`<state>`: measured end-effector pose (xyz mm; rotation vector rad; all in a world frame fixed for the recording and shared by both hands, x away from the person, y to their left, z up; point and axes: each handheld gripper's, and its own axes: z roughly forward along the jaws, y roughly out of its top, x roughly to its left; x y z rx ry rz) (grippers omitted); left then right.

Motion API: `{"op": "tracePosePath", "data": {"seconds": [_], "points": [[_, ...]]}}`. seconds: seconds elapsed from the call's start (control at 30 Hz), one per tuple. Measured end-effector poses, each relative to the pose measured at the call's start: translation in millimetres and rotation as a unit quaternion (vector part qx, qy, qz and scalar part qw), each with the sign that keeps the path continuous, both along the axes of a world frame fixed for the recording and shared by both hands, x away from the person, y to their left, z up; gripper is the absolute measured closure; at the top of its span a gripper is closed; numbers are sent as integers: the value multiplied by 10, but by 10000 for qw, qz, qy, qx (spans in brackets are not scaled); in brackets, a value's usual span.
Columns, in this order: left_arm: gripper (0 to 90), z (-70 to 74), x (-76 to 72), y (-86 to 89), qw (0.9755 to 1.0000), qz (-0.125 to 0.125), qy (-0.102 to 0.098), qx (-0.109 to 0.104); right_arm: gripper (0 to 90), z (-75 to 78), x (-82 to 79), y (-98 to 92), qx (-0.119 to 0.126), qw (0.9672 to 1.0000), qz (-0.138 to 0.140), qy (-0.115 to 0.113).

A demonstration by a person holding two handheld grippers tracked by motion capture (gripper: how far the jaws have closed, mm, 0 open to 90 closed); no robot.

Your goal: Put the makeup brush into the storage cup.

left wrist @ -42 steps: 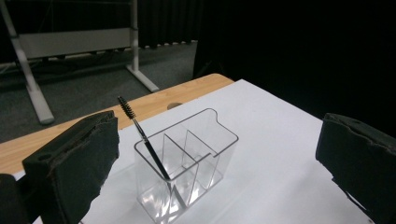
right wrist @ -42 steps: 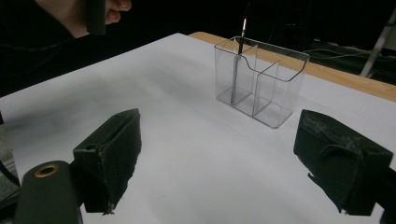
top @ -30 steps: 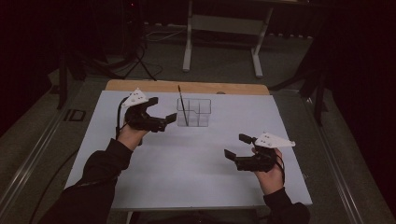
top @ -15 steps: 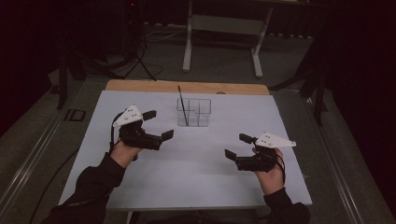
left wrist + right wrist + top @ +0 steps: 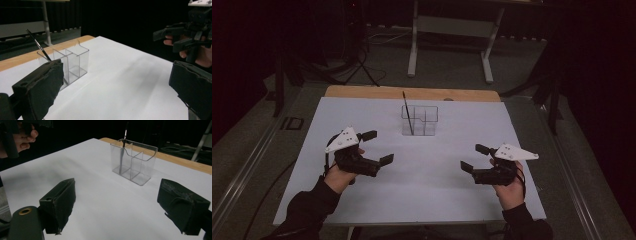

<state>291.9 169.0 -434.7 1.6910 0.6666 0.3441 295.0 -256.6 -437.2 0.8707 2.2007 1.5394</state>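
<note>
At the left, the left gripper [image 5: 377,147] is held above the white table [image 5: 432,200], its jaws spread wide with nothing between them; a grey three-cornered plate is carried on top of it. Toward the far middle of the table, a clear divided holder [image 5: 419,120] is set upright, well apart from both grippers, and a thin dark brush [image 5: 408,112] is leaned in its left compartment, its tip raised above the rim. At the right, the right gripper [image 5: 475,158] is held at the near side, its jaws likewise parted and empty. No brand, label or writing can be read on anything
</note>
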Motion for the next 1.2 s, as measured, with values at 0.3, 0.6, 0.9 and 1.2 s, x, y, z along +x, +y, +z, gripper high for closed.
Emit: {"op": "tracePosePath", "data": {"seconds": [0.3, 0.6, 0.9, 1.2], "points": [[1, -163, -80, 26, 10000, -17, 28, -4, 151, -31, -22, -146, -67, 9999, -67, -37], [1, -376, -124, 97, 9996, 250, 125, 14, 154, -82, -2, -240, -102, 9997, -165, -122], [1, -530, -151, 141, 9988, 488, 71, 82, 159, -172, 24, -234, -169, 9998, -41, -130], [1, -580, -171, 181, 9978, 667, -16, 39, 169, -217, 39, -247, -150, 9997, 6, -173]]}}
